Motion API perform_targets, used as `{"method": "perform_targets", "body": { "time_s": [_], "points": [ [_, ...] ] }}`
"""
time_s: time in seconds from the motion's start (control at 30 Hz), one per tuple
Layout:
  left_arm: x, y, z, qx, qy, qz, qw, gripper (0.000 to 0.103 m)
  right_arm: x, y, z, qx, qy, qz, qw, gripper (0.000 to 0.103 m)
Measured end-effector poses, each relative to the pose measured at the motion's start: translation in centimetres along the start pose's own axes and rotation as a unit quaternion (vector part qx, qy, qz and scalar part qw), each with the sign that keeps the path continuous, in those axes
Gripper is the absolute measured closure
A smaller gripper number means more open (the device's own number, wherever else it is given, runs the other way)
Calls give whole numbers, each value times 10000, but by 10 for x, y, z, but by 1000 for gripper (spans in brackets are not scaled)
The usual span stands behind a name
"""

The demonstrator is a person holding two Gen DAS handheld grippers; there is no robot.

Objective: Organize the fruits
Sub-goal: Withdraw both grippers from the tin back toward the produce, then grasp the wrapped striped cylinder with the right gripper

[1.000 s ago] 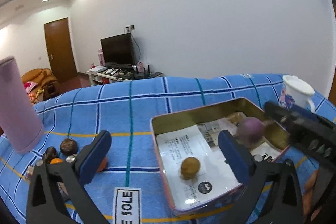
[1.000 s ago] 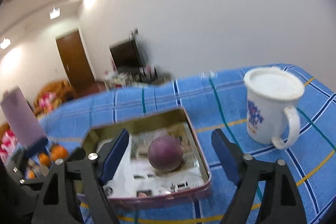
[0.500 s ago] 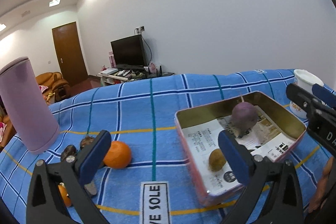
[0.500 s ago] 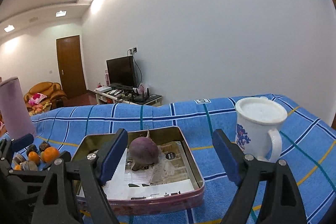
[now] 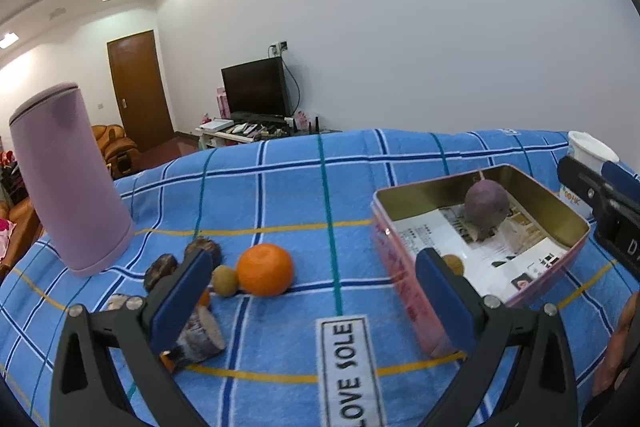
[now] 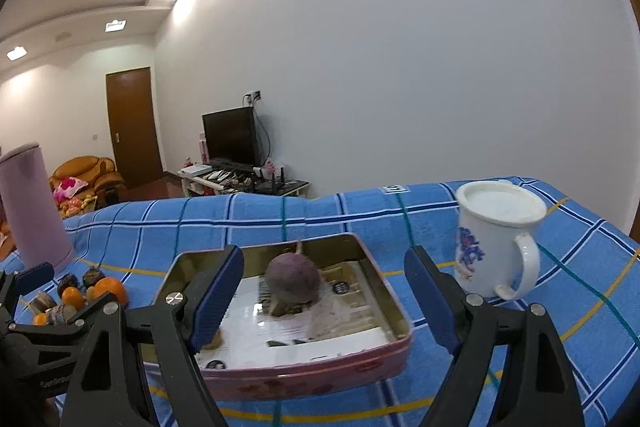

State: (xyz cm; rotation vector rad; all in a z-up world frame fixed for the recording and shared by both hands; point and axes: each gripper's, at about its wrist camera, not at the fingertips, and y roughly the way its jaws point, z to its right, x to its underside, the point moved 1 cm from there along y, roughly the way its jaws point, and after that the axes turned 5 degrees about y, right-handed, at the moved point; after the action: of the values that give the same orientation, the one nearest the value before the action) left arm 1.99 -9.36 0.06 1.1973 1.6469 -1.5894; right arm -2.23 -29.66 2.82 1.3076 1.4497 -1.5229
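Loose on the blue checked cloth (image 5: 280, 195): an orange (image 5: 265, 275) with a small brown fruit (image 5: 225, 279) touching its left side, two dark round fruits (image 5: 182, 259) just behind, and a few more pieces partly hidden behind the near finger (image 5: 180, 301). Grouped at the foot of the tall pink cylinder (image 5: 70, 183), probably as the pile waiting to be sorted. Already in the pink tin (image 5: 404, 267), resting on printed paper: a purple round fruit (image 6: 293, 281) towards the far wall and a small brown one (image 5: 454, 264) near the front, so the tin reads as the collecting place. Left gripper (image 5: 312, 297) wide and empty, aimed between pile and tin, nothing between the pads. Right gripper (image 6: 324, 291) likewise spread wide, empty, hovering in front of the tin with the purple fruit framed between its fingers but well beyond them. Plenty of bare cloth between orange and tin for a level carry; tin rim raised, so anything brought across needs lifting over it. Tighter on the left, where cylinder and crowded fruits leave little room for a finger without nudging a neighbour. White mug (image 6: 498, 241) just right of the tin, handle outward, easy to clip. Cloth edge near the sewn label (image 5: 348, 371).
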Motion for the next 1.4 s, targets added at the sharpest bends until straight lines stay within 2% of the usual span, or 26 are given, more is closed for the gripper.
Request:
{"method": "perform_targets", "body": {
  "time_s": [0.7, 0.9, 1.07, 1.17, 1.3, 1.4],
  "points": [
    [20, -4, -69, -268, -110, -196, 9994, 0, 24, -4, -82, -638, -280, -476, 9964, 19],
    [27, -1, -100, -285, -183, -324, 9989, 0, 30, -3, -108, -862, -320, -659, 9936, 20],
    [34, 7, -136, -484, -169, -508, 9974, 0, 36, -1, -128, -1042, -468, -792, 9903, 20],
    [38, 10, -163, -613, -344, -591, 9958, 0, 40, 4, -143, -1207, -548, -1044, 9857, 20],
    [42, 14, -197, -991, -551, -665, 9913, 0, 50, 13, -166, -1423, -686, -1443, 9768, 20],
    [45, 15, -219, -1119, -755, -730, 9881, 0, 57, 16, -185, -1745, -751, -1681, 9673, 20]
  ]
}}
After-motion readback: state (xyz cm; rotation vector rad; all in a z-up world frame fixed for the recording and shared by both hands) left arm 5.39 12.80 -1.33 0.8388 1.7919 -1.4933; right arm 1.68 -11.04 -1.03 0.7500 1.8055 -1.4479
